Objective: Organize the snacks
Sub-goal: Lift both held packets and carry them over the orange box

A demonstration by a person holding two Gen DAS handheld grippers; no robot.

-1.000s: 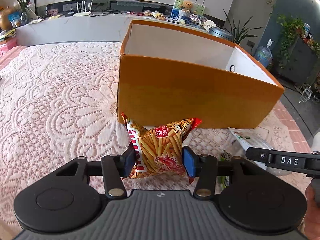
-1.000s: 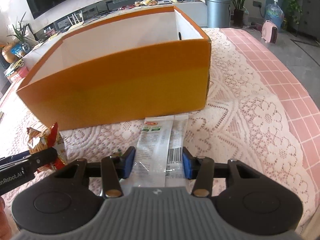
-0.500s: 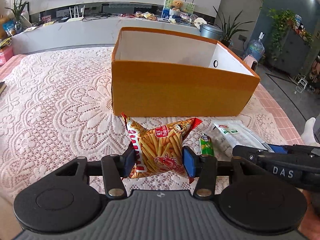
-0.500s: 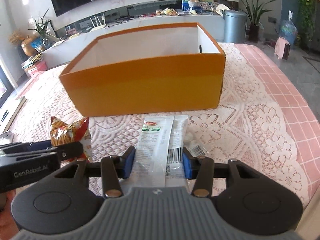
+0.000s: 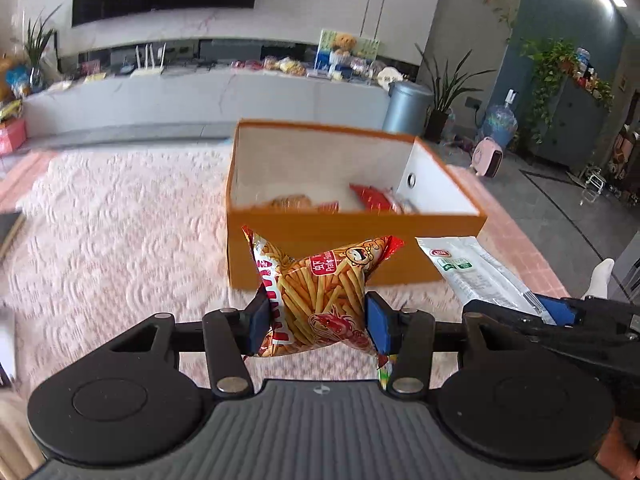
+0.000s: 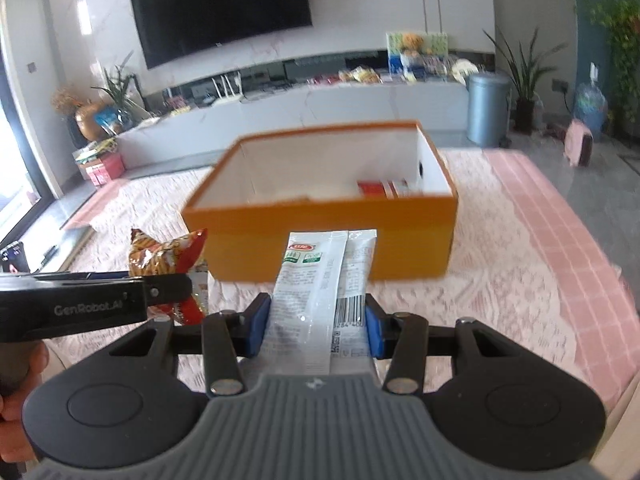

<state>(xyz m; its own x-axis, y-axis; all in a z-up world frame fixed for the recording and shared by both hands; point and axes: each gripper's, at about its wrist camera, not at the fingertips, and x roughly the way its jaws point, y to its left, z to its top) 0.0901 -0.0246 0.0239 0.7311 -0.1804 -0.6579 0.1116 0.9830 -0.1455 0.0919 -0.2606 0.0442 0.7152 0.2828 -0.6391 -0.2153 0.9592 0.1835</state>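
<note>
My left gripper (image 5: 316, 322) is shut on a red and orange bag of prawn sticks (image 5: 320, 296) and holds it in the air in front of the orange box (image 5: 352, 248). My right gripper (image 6: 318, 326) is shut on a white snack packet (image 6: 320, 292), also lifted, in front of the same box (image 6: 328, 240). The bag shows at the left of the right wrist view (image 6: 168, 258); the white packet shows at the right of the left wrist view (image 5: 476, 272). Inside the box lie red packets (image 5: 376, 198) and a brownish snack (image 5: 292, 202).
The box stands on a table with a pink lace cloth (image 5: 120, 232). A small green packet (image 5: 384, 372) shows under my left gripper. Beyond the table are a long white counter (image 6: 300, 100), a grey bin (image 6: 488, 108) and potted plants.
Both grippers have risen with their snacks. The box now sits lower in both views and its inside, with snacks in it, has come into sight.
</note>
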